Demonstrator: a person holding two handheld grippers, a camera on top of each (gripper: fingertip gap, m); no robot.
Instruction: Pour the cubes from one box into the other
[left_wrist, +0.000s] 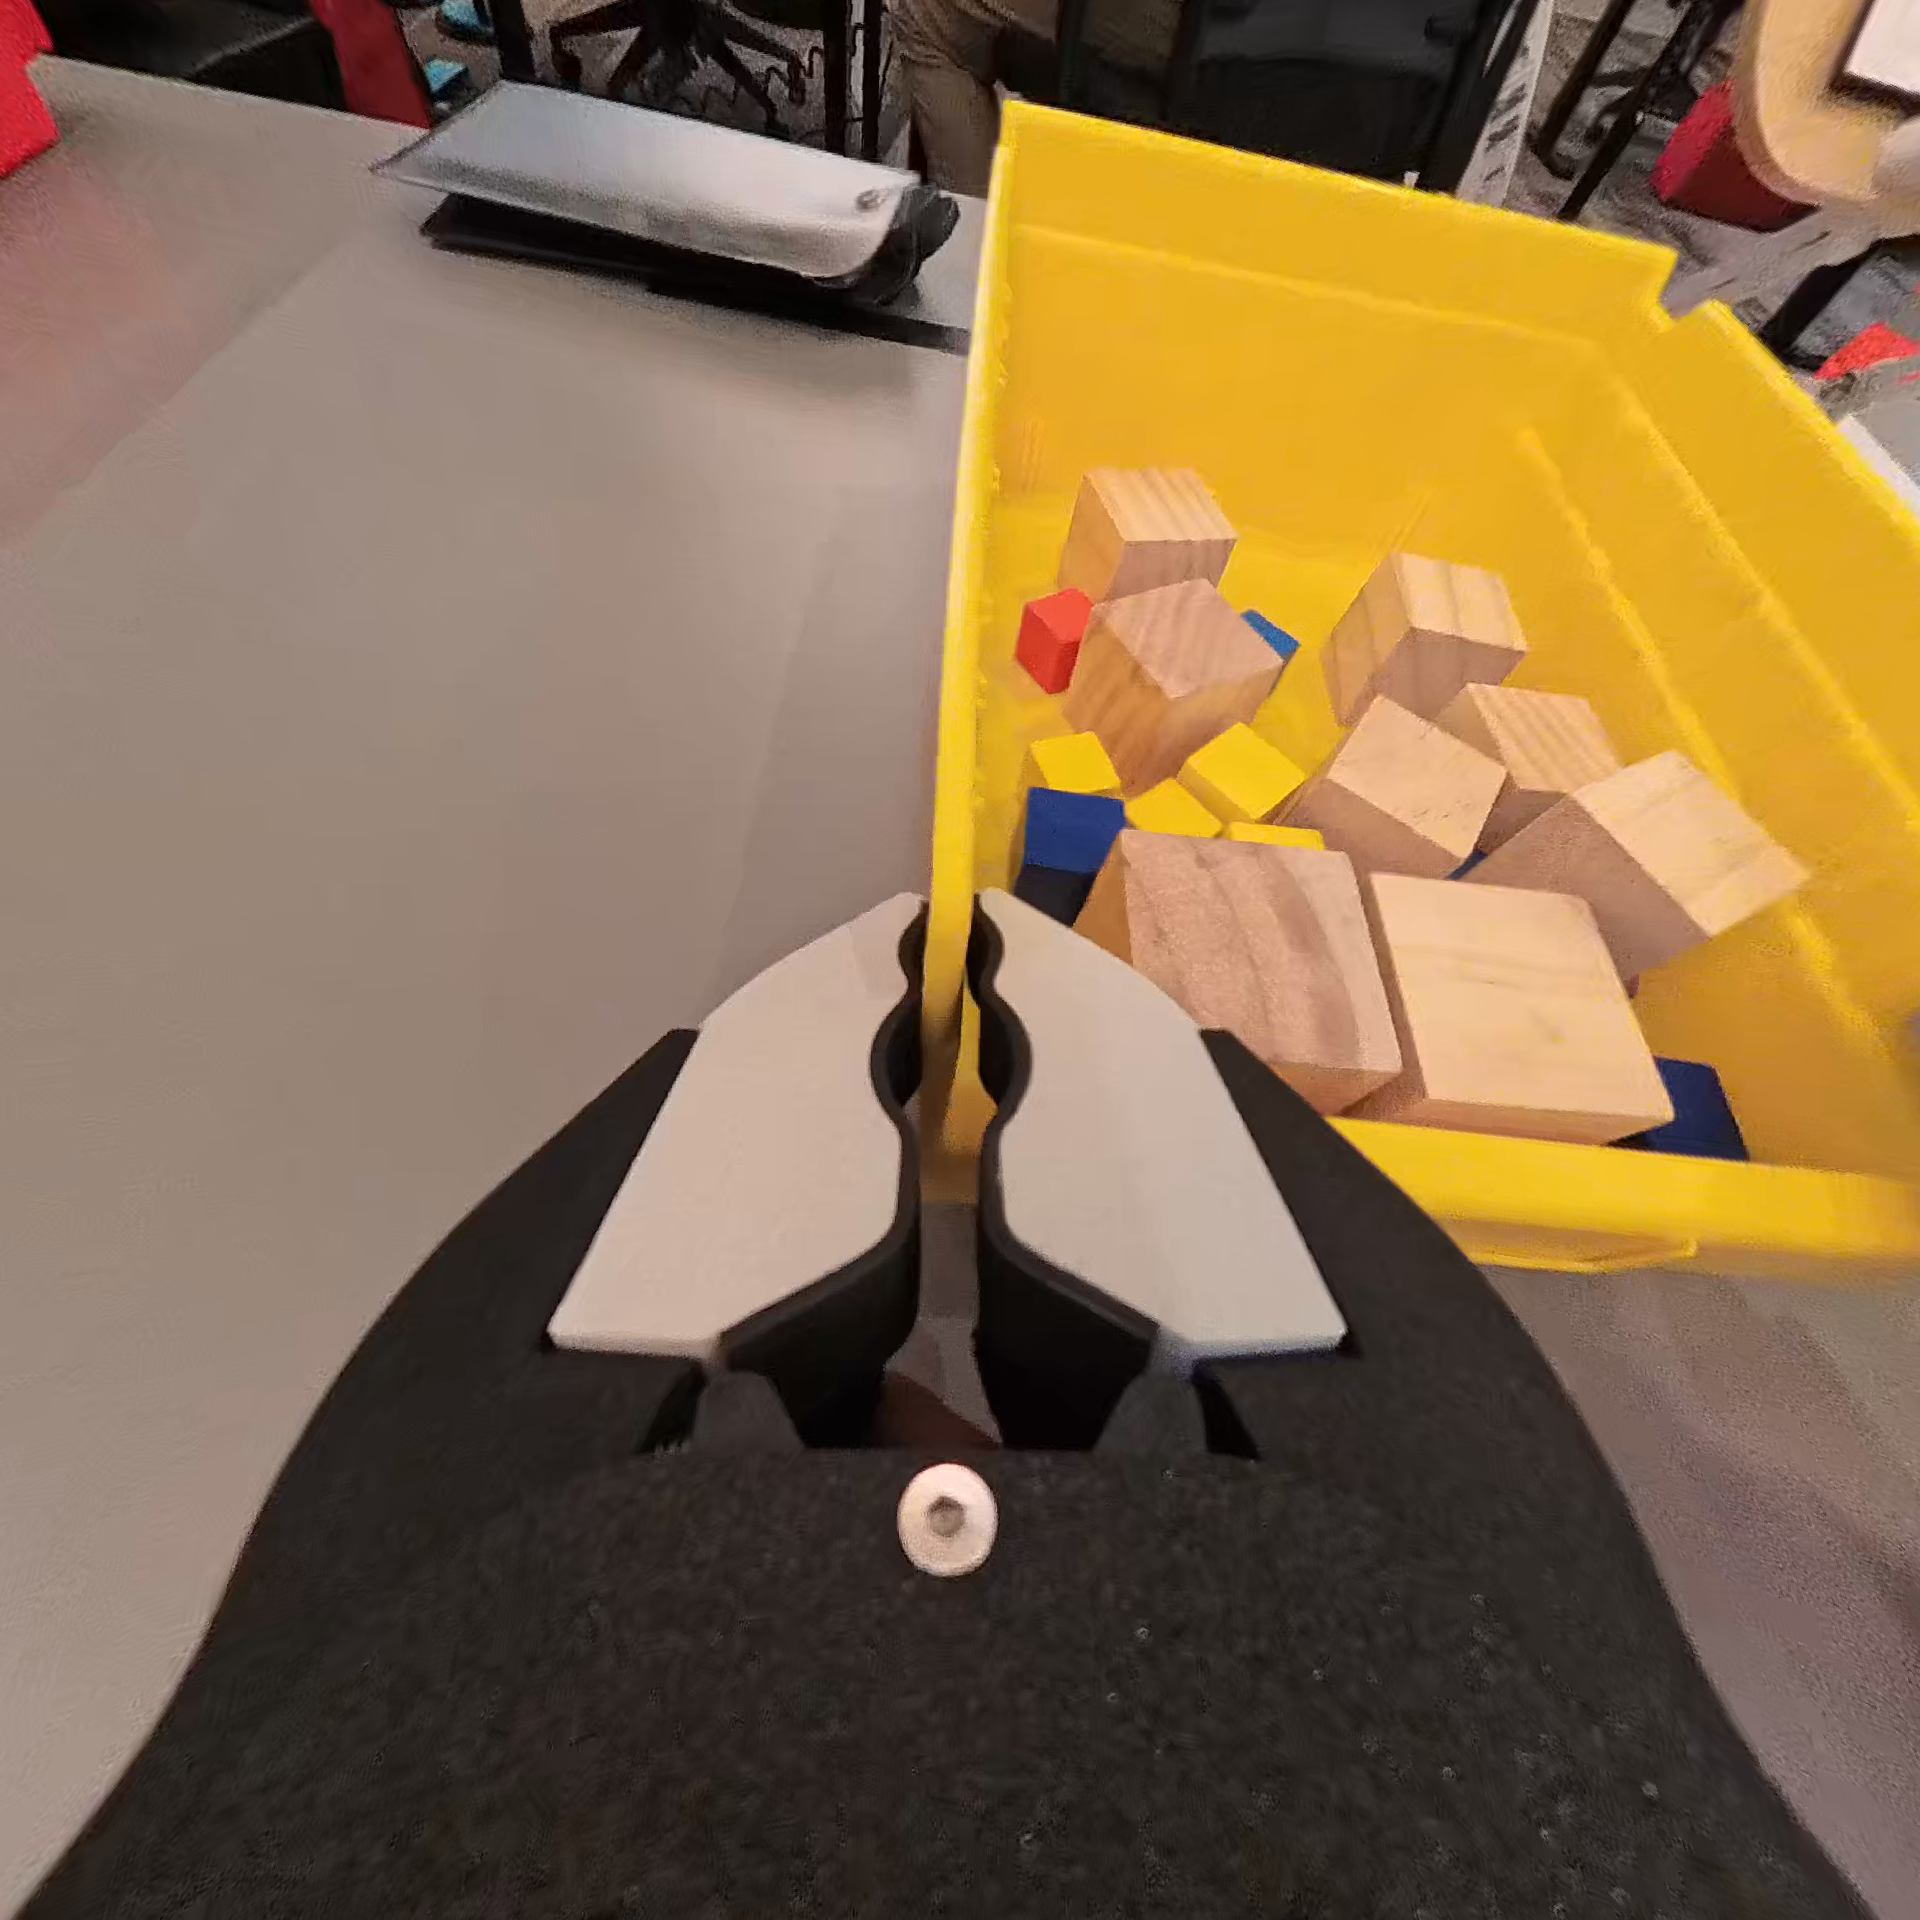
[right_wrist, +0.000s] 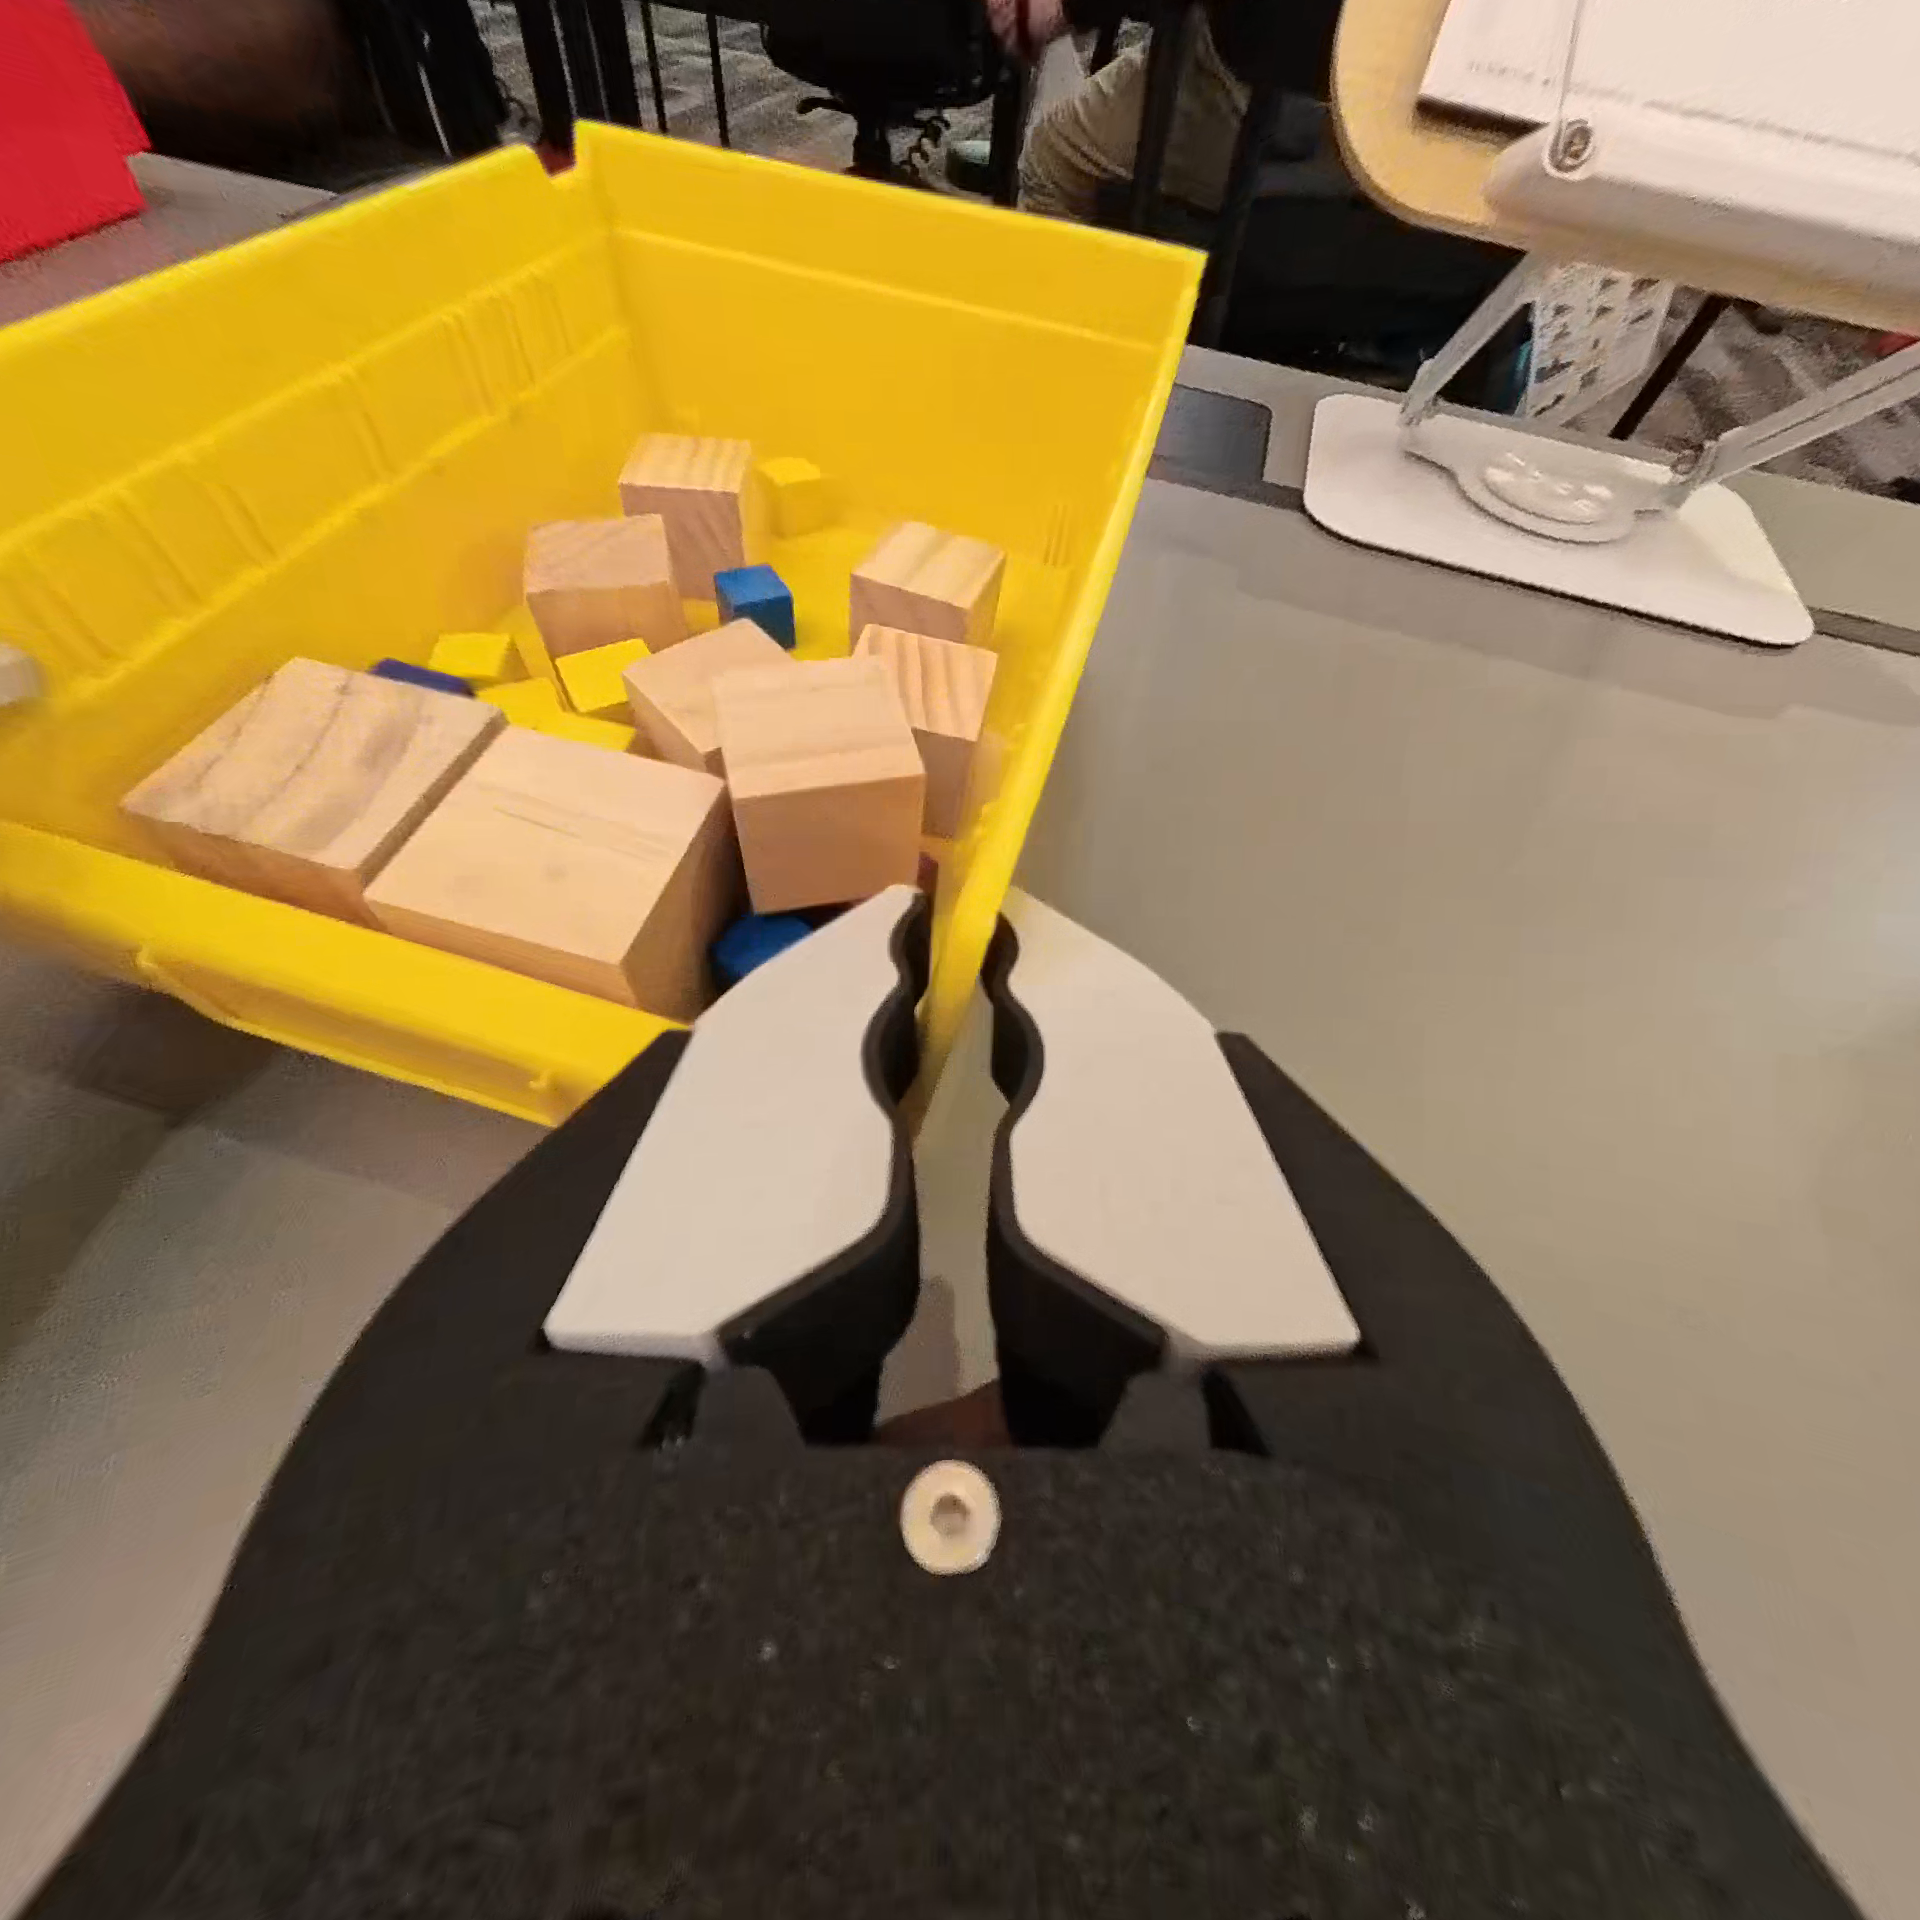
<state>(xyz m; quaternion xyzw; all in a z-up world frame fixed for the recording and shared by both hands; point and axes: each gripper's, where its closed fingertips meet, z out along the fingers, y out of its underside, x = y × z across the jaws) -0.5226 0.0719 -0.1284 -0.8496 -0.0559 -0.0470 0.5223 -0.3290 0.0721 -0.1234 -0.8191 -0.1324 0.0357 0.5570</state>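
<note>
Running lengthwise away from both sets of jaws, the yellow box (left_wrist: 1299, 343) sits between them, the left gripper (left_wrist: 948, 920) and right gripper (right_wrist: 961, 914) each clenched on a side wall. Wooden and coloured cubes (right_wrist: 561, 831) fill it. Beneath lies a grey bench (left_wrist: 468, 675); beyond, chair legs.

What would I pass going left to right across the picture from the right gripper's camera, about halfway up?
Yellow box full of cubes → the box's right wall, pinched by the right gripper → bare grey table → white stand base farther back.
</note>
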